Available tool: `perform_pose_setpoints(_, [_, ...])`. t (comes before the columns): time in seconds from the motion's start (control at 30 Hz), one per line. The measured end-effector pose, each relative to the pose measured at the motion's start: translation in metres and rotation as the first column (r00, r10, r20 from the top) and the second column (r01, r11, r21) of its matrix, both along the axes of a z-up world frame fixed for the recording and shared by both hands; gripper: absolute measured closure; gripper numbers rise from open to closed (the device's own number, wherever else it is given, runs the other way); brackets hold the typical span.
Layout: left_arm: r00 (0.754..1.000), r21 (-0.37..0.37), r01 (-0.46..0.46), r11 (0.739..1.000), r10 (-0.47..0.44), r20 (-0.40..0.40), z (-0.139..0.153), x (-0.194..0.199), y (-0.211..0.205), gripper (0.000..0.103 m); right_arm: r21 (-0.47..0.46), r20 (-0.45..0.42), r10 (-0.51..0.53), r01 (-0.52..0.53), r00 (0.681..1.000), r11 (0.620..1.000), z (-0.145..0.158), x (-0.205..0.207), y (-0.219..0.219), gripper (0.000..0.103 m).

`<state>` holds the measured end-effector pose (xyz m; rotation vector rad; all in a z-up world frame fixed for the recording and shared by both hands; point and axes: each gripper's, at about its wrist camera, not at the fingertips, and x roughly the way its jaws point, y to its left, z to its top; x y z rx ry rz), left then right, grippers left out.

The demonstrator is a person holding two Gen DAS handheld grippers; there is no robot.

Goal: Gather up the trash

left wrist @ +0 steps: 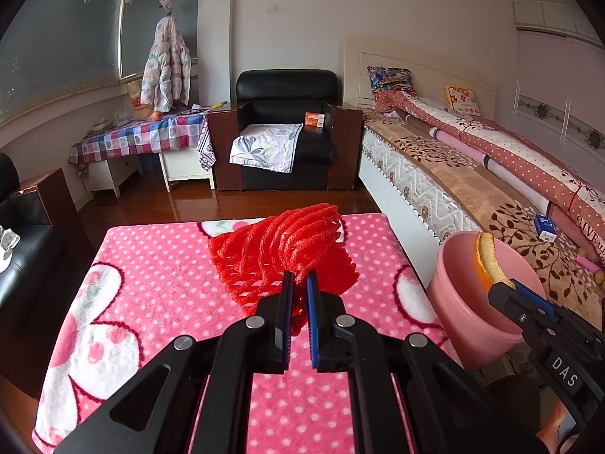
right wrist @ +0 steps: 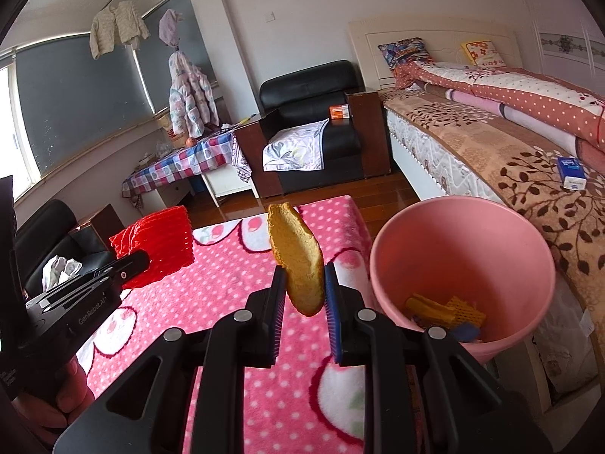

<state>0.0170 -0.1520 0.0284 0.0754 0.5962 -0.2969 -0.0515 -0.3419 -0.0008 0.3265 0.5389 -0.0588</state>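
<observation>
My left gripper (left wrist: 300, 277) is shut on a red foam fruit net (left wrist: 283, 253) and holds it above the pink dotted blanket (left wrist: 159, 265); the net also shows in the right wrist view (right wrist: 159, 246). My right gripper (right wrist: 301, 276) is shut on an orange peel (right wrist: 297, 261), held upright just left of the pink bin (right wrist: 461, 257). In the left wrist view the peel (left wrist: 487, 261) hangs over the bin's rim (left wrist: 465, 302). The bin holds yellow foam net and other scraps (right wrist: 446, 310).
A bed (left wrist: 472, 174) with quilts runs along the right, a blue box (right wrist: 571, 172) on it. A black armchair (left wrist: 287, 128) and a checked-cloth table (left wrist: 143, 136) stand at the back. A black sofa (left wrist: 22, 261) is at the left.
</observation>
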Motion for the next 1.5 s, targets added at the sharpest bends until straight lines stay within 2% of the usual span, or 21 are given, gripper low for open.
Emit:
perform_pose_setpoints(0.37, [0.998, 0.01, 0.067, 0.998, -0.067, 0.013, 0.002, -0.004, -0.036, 0.097, 0.019, -0.002, -0.069, 0.069, 0.998, 0.997, -0.004, -0.012, -0.026, 0.083])
perform_pose_setpoints(0.6, [0.988, -0.003, 0.15, 0.989, -0.15, 0.033, 0.006, -0.005, -0.074, 0.097, -0.003, -0.003, -0.148, 0.148, 0.989, 0.989, -0.003, -0.022, -0.05, 0.083])
perform_pose_setpoints(0.97, [0.948, -0.064, 0.318, 0.946, -0.318, 0.018, 0.001, -0.001, -0.141, 0.097, -0.023, -0.055, -0.269, 0.268, 0.962, 0.963, -0.017, -0.025, -0.101, 0.083])
perform_pose_setpoints(1.17, [0.92, -0.103, 0.386, 0.917, -0.391, -0.034, -0.012, 0.01, -0.172, 0.095, -0.022, -0.088, -0.295, 0.294, 0.952, 0.956, -0.028, -0.024, -0.119, 0.083])
perform_pose_setpoints(1.27, [0.907, -0.111, 0.41, 0.905, -0.417, -0.052, -0.018, 0.012, -0.181, 0.093, -0.008, -0.107, -0.29, 0.291, 0.951, 0.957, -0.034, -0.021, -0.128, 0.082])
perform_pose_setpoints(1.33, [0.9, -0.101, 0.425, 0.899, -0.432, -0.061, -0.022, 0.012, -0.188, 0.084, -0.002, -0.122, -0.294, 0.296, 0.948, 0.955, -0.038, -0.019, -0.132, 0.079])
perform_pose_setpoints(1.43, [0.898, -0.093, 0.426, 0.9, -0.433, -0.079, -0.027, 0.012, -0.192, 0.066, 0.016, -0.131, -0.308, 0.312, 0.942, 0.95, -0.044, -0.018, -0.137, 0.066])
perform_pose_setpoints(1.5, [0.896, -0.091, 0.426, 0.9, -0.434, -0.09, -0.03, 0.013, -0.195, 0.065, 0.024, -0.134, -0.314, 0.319, 0.94, 0.947, -0.047, -0.019, -0.14, 0.059])
